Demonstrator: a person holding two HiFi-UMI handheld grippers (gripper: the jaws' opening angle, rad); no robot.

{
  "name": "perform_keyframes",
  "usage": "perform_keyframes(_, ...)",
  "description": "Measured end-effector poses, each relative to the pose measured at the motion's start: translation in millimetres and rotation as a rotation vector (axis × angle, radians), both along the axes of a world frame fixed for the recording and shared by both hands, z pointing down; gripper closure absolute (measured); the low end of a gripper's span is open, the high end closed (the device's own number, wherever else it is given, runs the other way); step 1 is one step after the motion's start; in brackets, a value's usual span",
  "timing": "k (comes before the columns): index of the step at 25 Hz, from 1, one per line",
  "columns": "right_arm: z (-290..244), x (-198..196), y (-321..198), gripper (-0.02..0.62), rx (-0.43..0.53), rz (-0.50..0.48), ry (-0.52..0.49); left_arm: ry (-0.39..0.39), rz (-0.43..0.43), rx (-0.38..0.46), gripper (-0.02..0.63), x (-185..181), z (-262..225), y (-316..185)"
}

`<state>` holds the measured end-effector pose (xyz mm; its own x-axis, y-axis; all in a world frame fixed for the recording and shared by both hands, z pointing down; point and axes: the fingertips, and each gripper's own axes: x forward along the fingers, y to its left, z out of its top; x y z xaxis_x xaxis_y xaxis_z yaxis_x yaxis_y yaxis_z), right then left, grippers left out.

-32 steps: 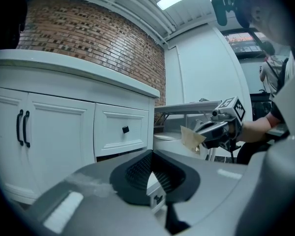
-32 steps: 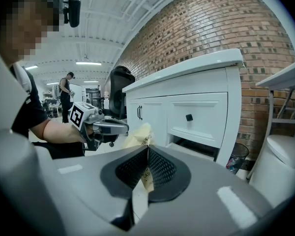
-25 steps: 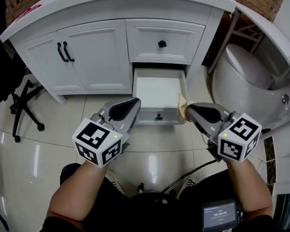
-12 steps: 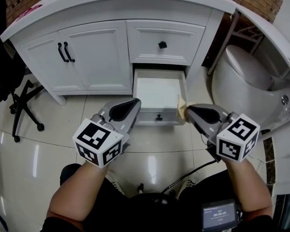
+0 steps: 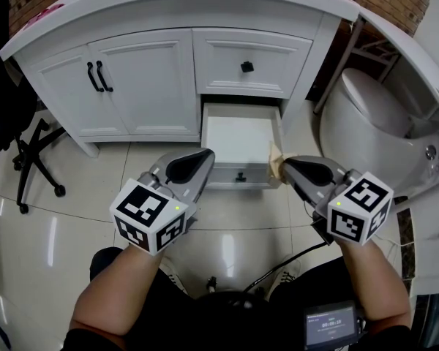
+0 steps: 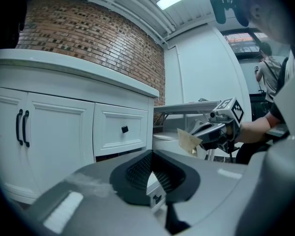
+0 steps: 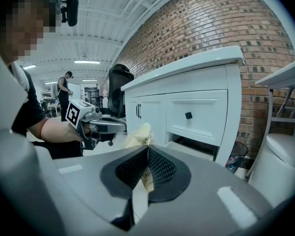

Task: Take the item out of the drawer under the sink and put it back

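Observation:
The lower drawer (image 5: 241, 139) under the sink counter stands pulled out, and its white inside shows nothing in it. My right gripper (image 5: 281, 164) hovers just off the drawer's front right corner, shut on a thin tan packet (image 5: 275, 159) that sticks up past the jaws. The packet (image 7: 139, 134) has dark print on it and rises between the right gripper's (image 7: 147, 150) jaws. My left gripper (image 5: 206, 157) is at the drawer's front left, shut with nothing in it. From the left gripper (image 6: 152, 154) view, the right gripper (image 6: 204, 130) and packet (image 6: 188, 140) show to the right.
Above the open drawer is a shut drawer with a black knob (image 5: 246, 66). Two cabinet doors with black handles (image 5: 99, 77) are to the left. A white toilet (image 5: 369, 115) stands close on the right, an office chair base (image 5: 31, 168) on the left. The floor is glossy tile.

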<state>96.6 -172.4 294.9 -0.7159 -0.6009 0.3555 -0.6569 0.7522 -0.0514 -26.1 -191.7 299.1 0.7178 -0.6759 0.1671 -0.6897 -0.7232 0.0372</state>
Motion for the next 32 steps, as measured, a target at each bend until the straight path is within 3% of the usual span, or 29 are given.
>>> perform_keyframes(16, -14.0, 5.2, -21.1, 0.586, 0.054, 0.048, 0.020, 0.012, 0.006, -0.001, 0.601, 0.5, -1.4, 1.6)
perform_keyframes(22, -16.2, 4.2, -45.5, 0.586, 0.058, 0.042, 0.100, 0.023, 0.013, -0.008, 0.601, -0.4, -2.4, 1.1)
perform_keyframes(32, 11.6, -1.5, -118.2, 0.586, 0.072, 0.023, 0.357, 0.030, 0.006, -0.013, 0.601, -6.2, -3.7, -2.3)
